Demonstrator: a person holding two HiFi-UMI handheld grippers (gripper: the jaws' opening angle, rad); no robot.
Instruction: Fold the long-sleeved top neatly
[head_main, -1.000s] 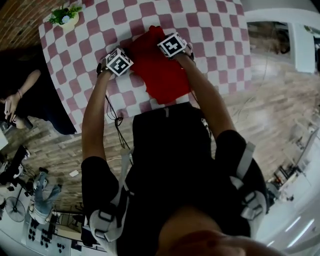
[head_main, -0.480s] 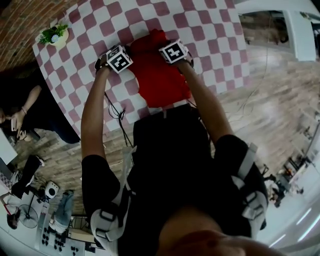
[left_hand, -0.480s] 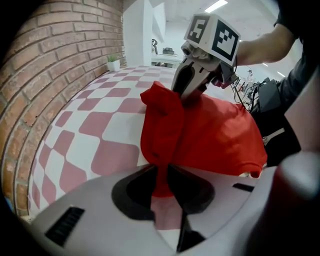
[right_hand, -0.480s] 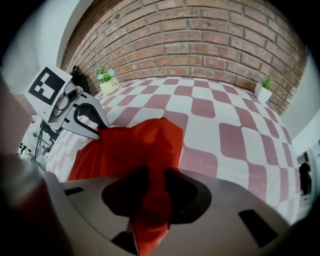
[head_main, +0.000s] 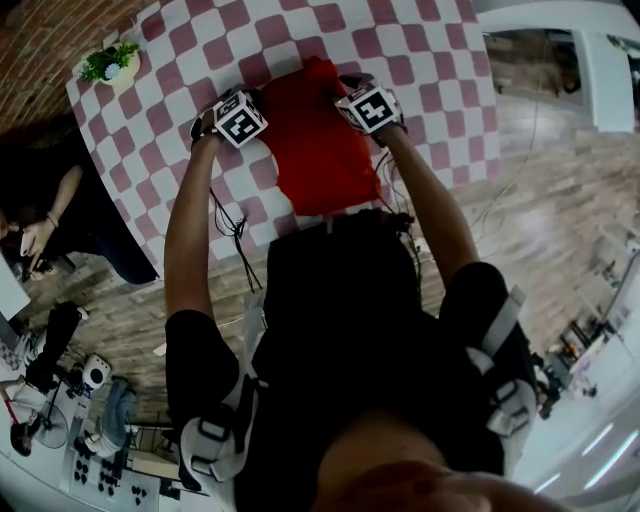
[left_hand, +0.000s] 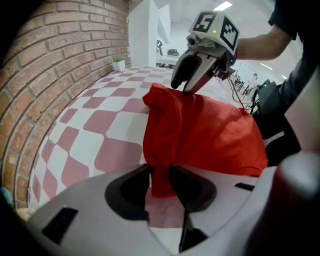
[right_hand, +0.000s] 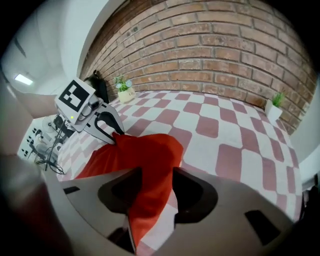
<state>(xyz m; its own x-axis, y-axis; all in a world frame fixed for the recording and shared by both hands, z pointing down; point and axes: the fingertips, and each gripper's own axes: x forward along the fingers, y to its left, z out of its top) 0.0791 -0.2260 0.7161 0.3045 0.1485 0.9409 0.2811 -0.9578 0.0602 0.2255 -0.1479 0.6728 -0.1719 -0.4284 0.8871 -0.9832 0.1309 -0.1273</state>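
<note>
Top: the red long-sleeved top (head_main: 315, 140) is lying partly folded on the worktop (head_main: 430, 60), close to the edge nearest the person. Its far end is bunching up into a raised hump.
Left gripper: the left gripper (left_hand: 161, 180) is pointing steeply down at the top's left edge.
Left fingers: the left fingers (left_hand: 132, 187) are opening. A narrow ridge of red cloth is filling the gap between them and touching both, so they are pinching it.
Right gripper: the right gripper (right_hand: 150, 190) is pointing steeply down at the top's far right corner.
Right fingers: the right fingers (right_hand: 192, 195) are opening and standing wide apart. A loose fold of the top is draping down between them, and they are not pressing on it.
Arms: the person's arms are reaching forward over the near half of the top, one on each side of it.
Worktop: a pink-and-white checked cloth is covering it, and it is running up to a brick wall (right_hand: 210, 55).
Plant: a small potted plant (head_main: 112, 63) is sitting at the far left corner, well apart from the top.
</note>
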